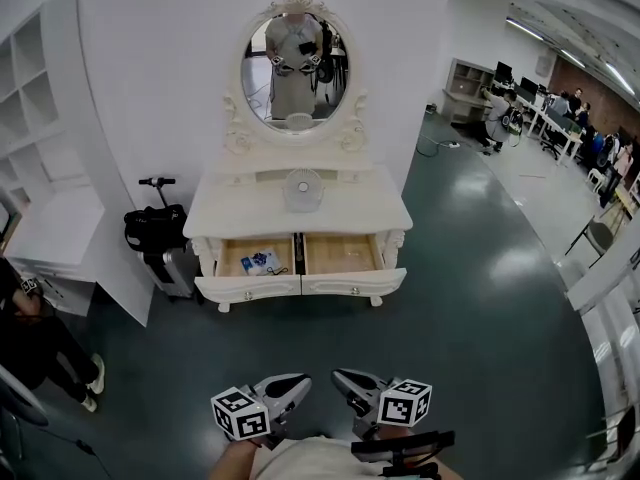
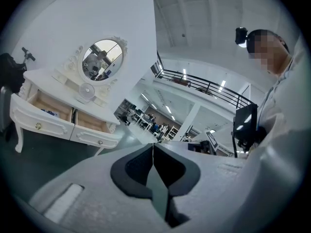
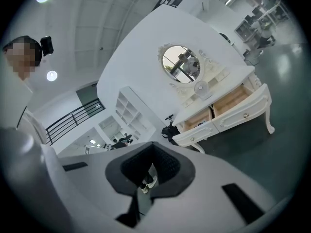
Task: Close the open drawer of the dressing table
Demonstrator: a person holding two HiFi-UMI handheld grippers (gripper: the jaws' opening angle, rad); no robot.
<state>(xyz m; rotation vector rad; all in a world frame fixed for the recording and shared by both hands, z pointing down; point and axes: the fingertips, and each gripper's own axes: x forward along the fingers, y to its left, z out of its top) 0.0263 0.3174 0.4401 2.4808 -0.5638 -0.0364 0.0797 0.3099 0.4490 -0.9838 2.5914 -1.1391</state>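
A white dressing table (image 1: 300,213) with an oval mirror (image 1: 295,60) stands against the wall ahead. Both its drawers are pulled out: the left drawer (image 1: 248,260) holds a blue item (image 1: 262,261), and the right drawer (image 1: 340,253) looks empty. The table also shows in the left gripper view (image 2: 53,81) and the right gripper view (image 3: 214,89). My left gripper (image 1: 295,380) and right gripper (image 1: 340,376) sit close to my body, well short of the table. Both are shut and hold nothing: left gripper (image 2: 153,147), right gripper (image 3: 152,147).
A small white fan (image 1: 302,188) stands on the tabletop. A black scooter with a bag (image 1: 155,230) is parked left of the table, beside a white shelf unit (image 1: 45,148). A person (image 1: 30,338) stands at the far left. Dark green floor (image 1: 300,343) lies between me and the table.
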